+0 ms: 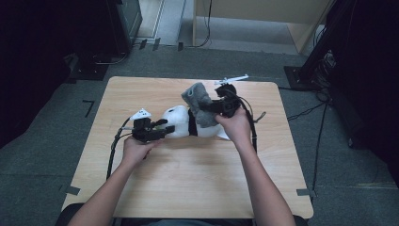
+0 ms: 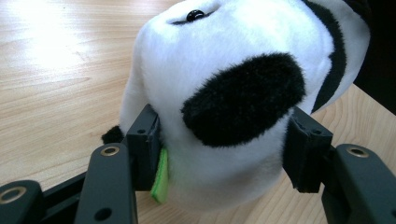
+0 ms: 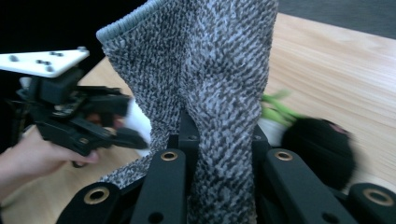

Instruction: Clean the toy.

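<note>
A white and black plush panda (image 1: 181, 121) lies at the middle of the wooden table (image 1: 197, 174). My left gripper (image 1: 165, 127) is shut on its head from the left. In the left gripper view the jaws squeeze the white fur on both sides of the panda (image 2: 243, 98), with a green tag (image 2: 160, 179) by the left pad. My right gripper (image 1: 204, 109) holds a speckled grey knitted cloth (image 1: 197, 100) raised over the panda's body. In the right gripper view the cloth (image 3: 210, 70) is pinched between the jaws, and the left gripper (image 3: 79, 121) shows farther off.
The table's far edge lies just behind the right hand. Cables (image 1: 113, 150) trail from both grippers over the tabletop. Grey carpet surrounds the table, with black stands (image 1: 324, 52) at the right and wooden furniture (image 1: 263, 14) at the back.
</note>
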Tool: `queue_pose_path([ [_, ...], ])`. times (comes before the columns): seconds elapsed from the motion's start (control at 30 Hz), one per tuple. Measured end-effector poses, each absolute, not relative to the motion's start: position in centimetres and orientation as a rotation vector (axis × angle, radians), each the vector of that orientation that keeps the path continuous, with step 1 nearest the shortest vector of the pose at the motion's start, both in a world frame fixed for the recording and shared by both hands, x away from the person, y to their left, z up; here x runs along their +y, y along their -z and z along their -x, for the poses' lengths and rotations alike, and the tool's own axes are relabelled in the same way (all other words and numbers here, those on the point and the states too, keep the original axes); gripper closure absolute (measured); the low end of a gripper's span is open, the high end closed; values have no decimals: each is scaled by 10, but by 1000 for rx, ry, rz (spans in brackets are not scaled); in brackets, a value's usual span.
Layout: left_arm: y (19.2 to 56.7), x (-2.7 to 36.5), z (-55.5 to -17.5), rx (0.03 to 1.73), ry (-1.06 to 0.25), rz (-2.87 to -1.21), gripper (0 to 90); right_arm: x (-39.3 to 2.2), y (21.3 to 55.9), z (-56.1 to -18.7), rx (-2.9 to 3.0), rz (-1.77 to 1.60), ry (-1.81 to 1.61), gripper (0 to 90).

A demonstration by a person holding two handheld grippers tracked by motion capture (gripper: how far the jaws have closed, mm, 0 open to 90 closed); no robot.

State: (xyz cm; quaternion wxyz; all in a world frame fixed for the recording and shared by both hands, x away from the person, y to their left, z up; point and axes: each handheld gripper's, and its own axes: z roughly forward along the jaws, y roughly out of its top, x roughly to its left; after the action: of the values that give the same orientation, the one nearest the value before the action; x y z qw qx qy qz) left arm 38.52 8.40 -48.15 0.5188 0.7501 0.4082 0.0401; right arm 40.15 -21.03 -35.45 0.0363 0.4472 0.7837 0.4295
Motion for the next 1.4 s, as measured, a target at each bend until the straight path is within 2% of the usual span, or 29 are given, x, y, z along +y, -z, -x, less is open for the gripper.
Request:
queue_pose_path([
  [0.3,481,84,-385,973,-108,-1805,407,-144,372,-411,2520,-1326,-1363,770],
  [0.53,481,84,-384,976,-108,-1811,406,-125,395,-418,2559,-1360,-1354,766],
  [0.9,481,83,-385,979,-101,-1818,409,-154,395,-417,2529,-1370,-1309,764],
  [1.03,481,85,-387,987,-83,-1810,412,-177,395,-415,2487,-1410,-1231,768],
  [1.4,481,85,-387,979,-79,-1808,416,-247,388,-407,2352,-1502,-1327,773],
])
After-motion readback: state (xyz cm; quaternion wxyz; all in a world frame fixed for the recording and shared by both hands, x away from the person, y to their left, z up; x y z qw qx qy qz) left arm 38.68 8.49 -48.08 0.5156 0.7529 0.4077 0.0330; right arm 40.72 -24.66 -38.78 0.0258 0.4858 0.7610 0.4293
